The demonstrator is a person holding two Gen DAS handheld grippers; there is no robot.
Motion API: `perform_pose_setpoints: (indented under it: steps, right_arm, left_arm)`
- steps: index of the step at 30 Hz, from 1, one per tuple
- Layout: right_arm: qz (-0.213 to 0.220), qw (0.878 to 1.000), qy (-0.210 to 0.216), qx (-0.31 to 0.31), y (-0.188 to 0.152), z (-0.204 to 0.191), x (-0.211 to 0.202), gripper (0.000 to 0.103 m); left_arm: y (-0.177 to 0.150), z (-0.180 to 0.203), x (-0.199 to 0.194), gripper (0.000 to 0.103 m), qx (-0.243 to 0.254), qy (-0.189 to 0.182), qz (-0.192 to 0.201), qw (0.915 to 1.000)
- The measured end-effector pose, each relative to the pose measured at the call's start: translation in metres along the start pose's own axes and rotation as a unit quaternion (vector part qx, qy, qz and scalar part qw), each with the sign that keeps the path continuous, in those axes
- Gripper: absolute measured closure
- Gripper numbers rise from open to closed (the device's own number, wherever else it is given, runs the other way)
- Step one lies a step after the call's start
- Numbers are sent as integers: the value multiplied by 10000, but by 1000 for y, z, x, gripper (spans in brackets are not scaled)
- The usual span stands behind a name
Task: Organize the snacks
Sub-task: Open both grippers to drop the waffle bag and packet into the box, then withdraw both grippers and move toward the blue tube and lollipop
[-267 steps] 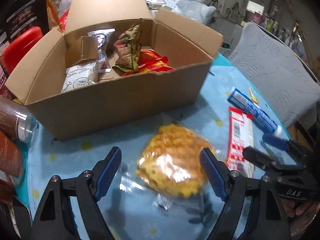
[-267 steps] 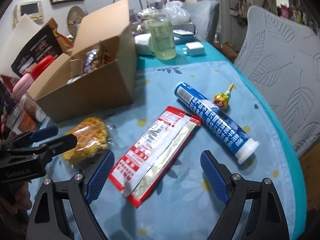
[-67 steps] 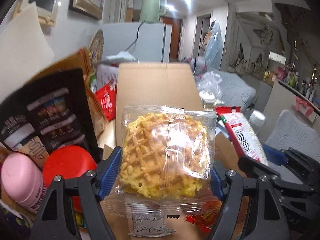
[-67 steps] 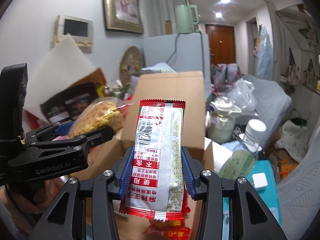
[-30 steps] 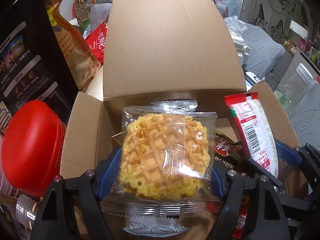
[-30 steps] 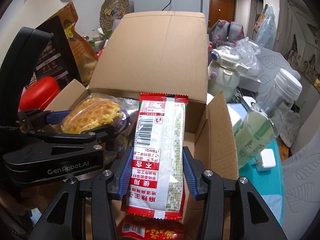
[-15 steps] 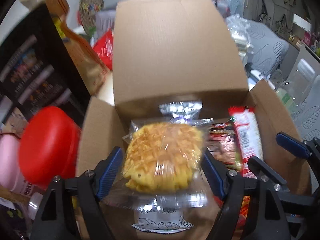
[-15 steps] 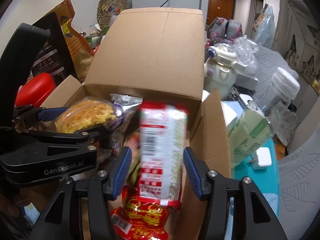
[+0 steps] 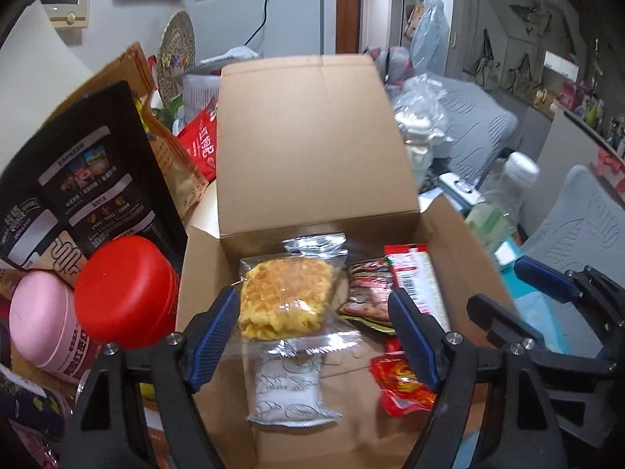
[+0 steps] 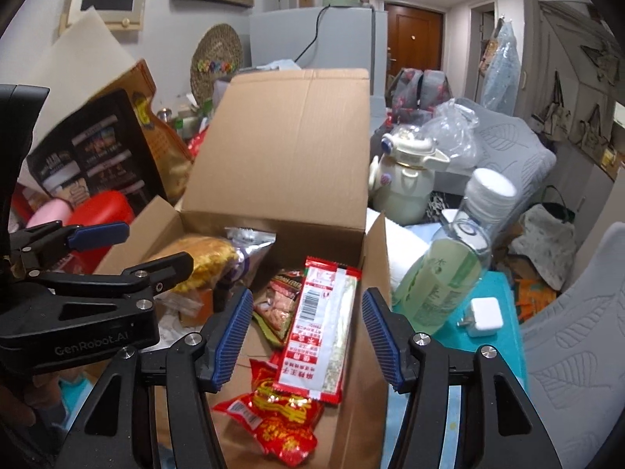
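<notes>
An open cardboard box holds several snack packs. The yellow waffle pack lies in the box on its left side, free of my left gripper, which is open just above it. The red-and-white snack bar lies in the box on its right side, over a red wrapper. My right gripper is open and empty above it. A white bread pack lies at the box front.
A red lid, a pink jar and a black bag stand left of the box. A clear bottle of green liquid, a white teapot and a white charger stand to the right on the blue tablecloth.
Both grippers opened over the box. The waffle pack and the red-and-white bar dropped out of them into the box, and both grippers pulled back a little.
</notes>
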State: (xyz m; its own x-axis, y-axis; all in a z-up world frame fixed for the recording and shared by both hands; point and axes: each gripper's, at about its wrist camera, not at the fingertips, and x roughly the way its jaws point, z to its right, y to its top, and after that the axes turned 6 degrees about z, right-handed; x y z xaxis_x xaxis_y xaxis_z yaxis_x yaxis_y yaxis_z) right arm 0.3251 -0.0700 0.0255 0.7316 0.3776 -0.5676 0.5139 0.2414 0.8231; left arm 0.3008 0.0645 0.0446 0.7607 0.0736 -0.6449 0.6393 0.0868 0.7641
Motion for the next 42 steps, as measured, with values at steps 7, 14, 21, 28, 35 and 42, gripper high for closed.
perform_pose_setpoints:
  steps: [7, 14, 21, 28, 35, 42]
  right_arm:
    - [301, 9993, -194, -125, 0, 0, -52, 44]
    - [645, 9966, -462, -215, -7, 7, -116, 39]
    - [854, 9925, -818, -298, -28, 14, -169, 36]
    - [922, 9891, -1117, -278, -57, 25, -209, 35]
    - [923, 9861, -1362, -232, -88, 40, -232, 33]
    - [835, 9853, -1484, -156, -118, 62, -235, 32]
  left_arm:
    - [2, 21, -52, 25, 148, -181, 388, 9990]
    - [-5, 44, -108, 25, 265, -468, 765, 9956]
    - [-27, 82, -146, 25, 514, -839, 855, 9915]
    - [-49, 115, -170, 25, 652, -1159, 881, 9872]
    - [-69, 147, -172, 25, 770, -1408, 794, 9838]
    - [-86, 174, -156, 25, 835, -1556, 532, 9828]
